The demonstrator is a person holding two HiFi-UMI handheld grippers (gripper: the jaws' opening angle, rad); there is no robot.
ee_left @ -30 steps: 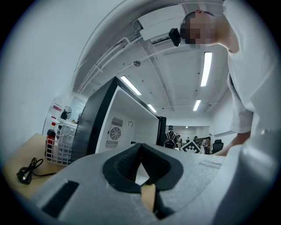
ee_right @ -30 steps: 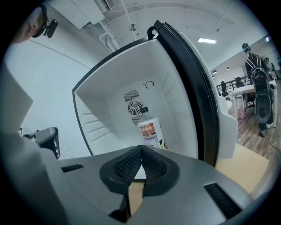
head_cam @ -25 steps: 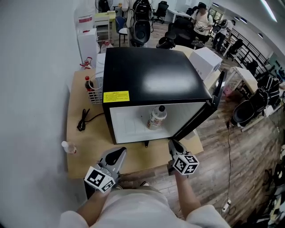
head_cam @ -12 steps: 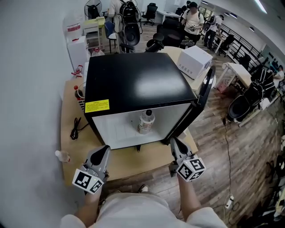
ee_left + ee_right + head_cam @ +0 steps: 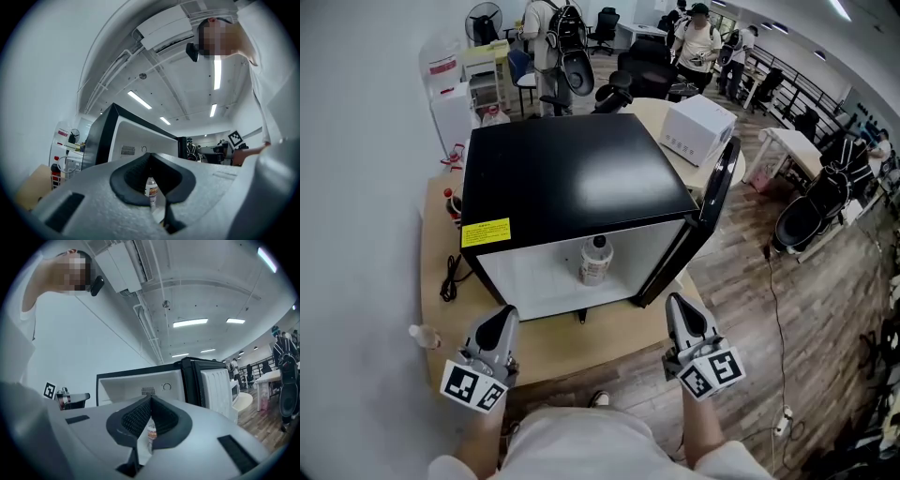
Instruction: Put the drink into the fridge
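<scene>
The drink, a clear bottle with a white cap (image 5: 595, 261), stands upright inside the open black mini fridge (image 5: 572, 178). The fridge door (image 5: 712, 202) is swung out to the right. My left gripper (image 5: 505, 315) hovers in front of the fridge's left half, shut and empty. My right gripper (image 5: 676, 303) hangs by the door's lower edge, also shut and empty. In the left gripper view the bottle (image 5: 151, 187) shows below the closed left gripper (image 5: 150, 155). The right gripper view shows the bottle (image 5: 150, 431) beneath the closed right gripper (image 5: 150, 399).
The fridge stands on a wooden table (image 5: 581, 337). A small bottle (image 5: 422, 336) and a black cable (image 5: 450, 277) lie at its left. A red-capped bottle (image 5: 450, 202) stands behind them. A white box (image 5: 698, 127) sits at the back right, with people and chairs beyond.
Both grippers have risen and now sit slightly farther back from the fridge front. The bottle has stayed in the fridge and both pairs of jaws have stayed shut.
</scene>
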